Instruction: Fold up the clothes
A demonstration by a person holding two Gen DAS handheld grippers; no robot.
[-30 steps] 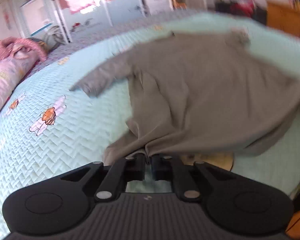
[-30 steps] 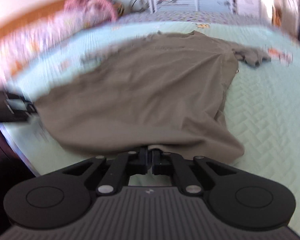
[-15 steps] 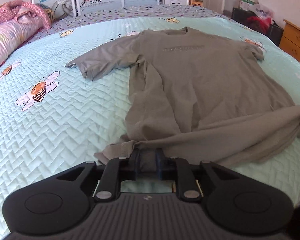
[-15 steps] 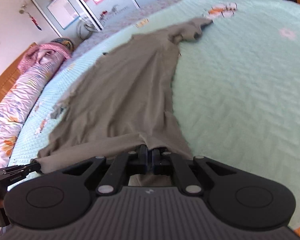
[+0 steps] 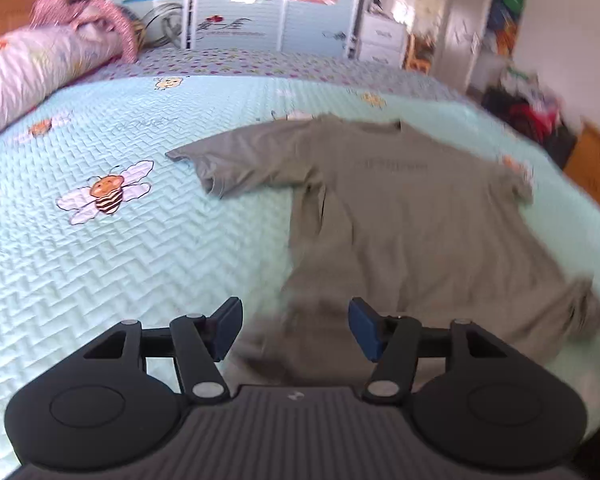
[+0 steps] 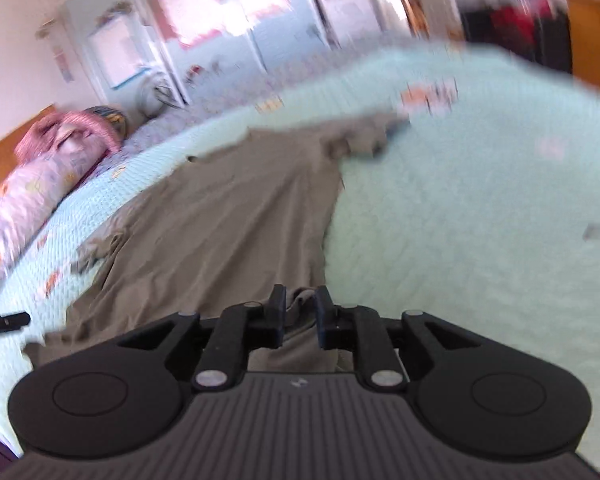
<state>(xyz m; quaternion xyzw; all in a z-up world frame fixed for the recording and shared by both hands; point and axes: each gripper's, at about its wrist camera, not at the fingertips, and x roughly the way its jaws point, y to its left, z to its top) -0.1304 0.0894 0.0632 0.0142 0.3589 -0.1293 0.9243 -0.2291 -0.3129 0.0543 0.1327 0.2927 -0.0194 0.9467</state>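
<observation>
A grey-brown T-shirt [image 5: 412,208] lies face up on the light-green quilted bed [image 5: 100,264], neck at the far end, both sleeves spread. My left gripper [image 5: 296,326] is open above the shirt's bottom hem, holding nothing. In the right wrist view the shirt [image 6: 228,232] runs away to the upper left. My right gripper [image 6: 300,312] has its jaws slightly apart, with a fold of the hem standing between them. This view is blurred.
A rolled pink-and-lilac duvet [image 5: 32,68] lies along the left side of the bed. Wardrobe doors [image 5: 252,8] stand behind the bed. A wooden cabinet [image 5: 596,164] and piled things are at the right. The left gripper's tip [image 6: 4,322] shows at the left edge.
Both grippers held the hem shut and spread the shirt flat. Now the left gripper has opened wide and let go, and the right jaws have parted slightly.
</observation>
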